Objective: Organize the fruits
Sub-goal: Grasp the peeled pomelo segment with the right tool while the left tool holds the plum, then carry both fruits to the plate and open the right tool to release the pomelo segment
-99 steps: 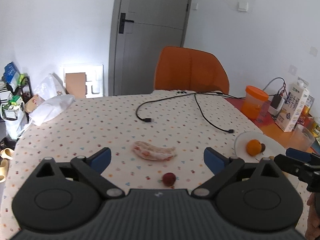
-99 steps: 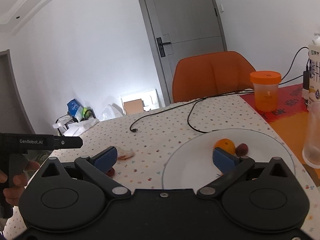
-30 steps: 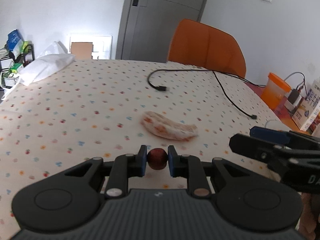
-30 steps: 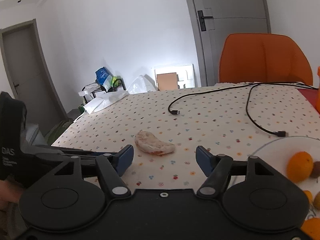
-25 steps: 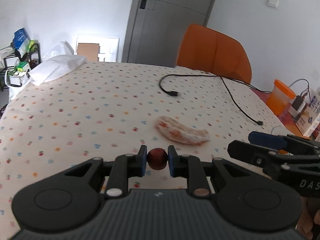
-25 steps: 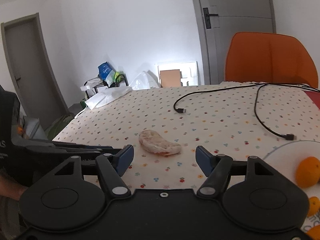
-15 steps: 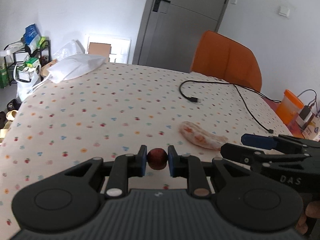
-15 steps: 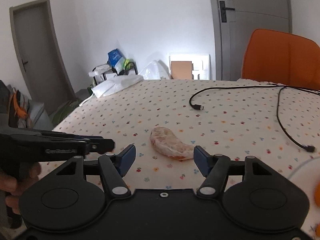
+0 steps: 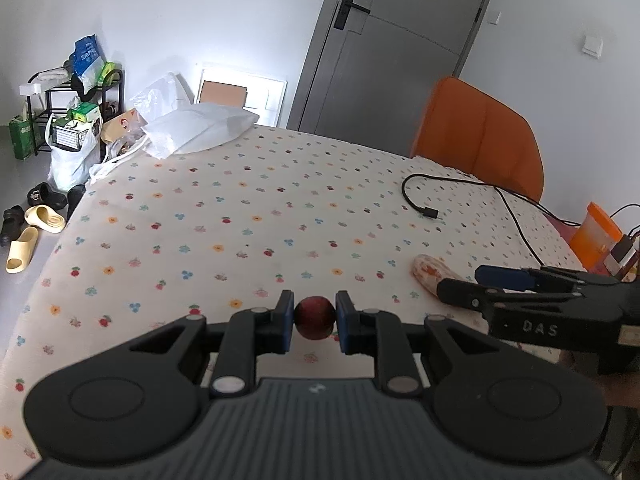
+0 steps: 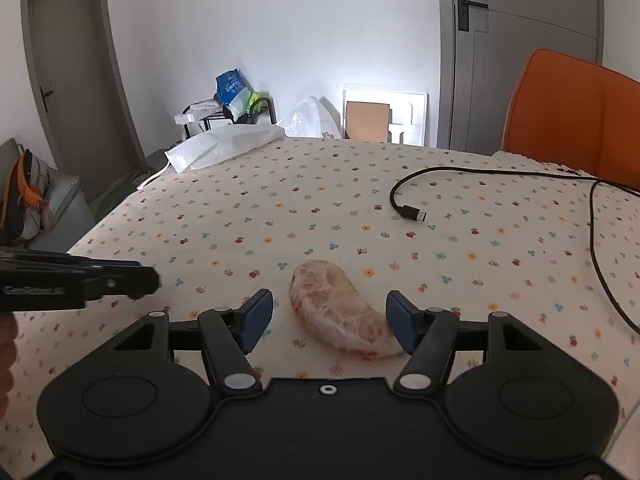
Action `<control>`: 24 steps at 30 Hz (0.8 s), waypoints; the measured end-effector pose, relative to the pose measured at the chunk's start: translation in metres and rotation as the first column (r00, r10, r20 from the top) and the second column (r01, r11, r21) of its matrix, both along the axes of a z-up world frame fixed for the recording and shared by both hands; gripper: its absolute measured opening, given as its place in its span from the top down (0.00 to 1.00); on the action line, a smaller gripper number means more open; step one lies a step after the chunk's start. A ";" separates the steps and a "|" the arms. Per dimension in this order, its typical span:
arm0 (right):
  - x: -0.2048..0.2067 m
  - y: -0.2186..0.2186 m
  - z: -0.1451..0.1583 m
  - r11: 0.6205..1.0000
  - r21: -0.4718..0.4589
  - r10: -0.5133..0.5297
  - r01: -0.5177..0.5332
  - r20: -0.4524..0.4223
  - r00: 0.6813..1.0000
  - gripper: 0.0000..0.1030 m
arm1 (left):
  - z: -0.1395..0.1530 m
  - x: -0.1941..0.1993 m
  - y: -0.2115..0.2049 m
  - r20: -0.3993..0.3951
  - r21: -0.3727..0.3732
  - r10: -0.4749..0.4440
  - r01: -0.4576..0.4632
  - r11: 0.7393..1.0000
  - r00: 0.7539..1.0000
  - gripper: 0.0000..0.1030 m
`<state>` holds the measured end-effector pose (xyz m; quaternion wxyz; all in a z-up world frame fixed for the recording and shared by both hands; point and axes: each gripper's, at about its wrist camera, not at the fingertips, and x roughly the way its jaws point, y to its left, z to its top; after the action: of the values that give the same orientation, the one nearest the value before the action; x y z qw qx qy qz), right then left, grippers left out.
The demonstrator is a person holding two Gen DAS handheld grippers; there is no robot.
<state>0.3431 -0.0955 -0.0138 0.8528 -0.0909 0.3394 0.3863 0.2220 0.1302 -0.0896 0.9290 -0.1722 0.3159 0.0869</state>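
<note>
Bare tablecloth lies open leftward; black cable and orange chair crowd the far right

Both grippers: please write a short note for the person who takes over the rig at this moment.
Left gripper: shut on the small dark red fruit, lifted above the dotted tablecloth.
Right gripper: open, fingers on both sides of the peeled pomelo segment, which lies on the cloth.
Done: red fruit picked up.
Left: close on the segment, then place both fruits; no plate is in view now.
</note>
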 end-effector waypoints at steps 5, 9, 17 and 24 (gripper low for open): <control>0.007 0.008 -0.010 1.000 -0.015 0.001 -0.001 0.003 1.000 0.40 | -0.002 -0.001 0.006 -0.002 -0.016 0.009 -0.009 1.000 1.000 0.80; 0.003 0.009 -0.008 1.000 -0.010 0.004 -0.004 -0.008 1.000 0.46 | -0.003 -0.003 0.007 -0.005 -0.017 0.014 -0.014 1.000 1.000 0.80; -0.008 0.010 -0.006 1.000 -0.024 0.018 -0.018 -0.005 1.000 0.63 | -0.003 -0.005 0.005 0.001 -0.025 0.004 -0.004 1.000 1.000 0.80; -0.020 0.004 -0.001 1.000 0.012 0.010 -0.010 -0.014 1.000 0.65 | 0.009 -0.010 -0.006 0.021 -0.011 -0.019 0.019 1.000 1.000 0.80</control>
<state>0.3235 -0.0920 -0.0144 0.8490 -0.0848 0.3427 0.3932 0.2118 0.1245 -0.0805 0.9320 -0.1754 0.3084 0.0744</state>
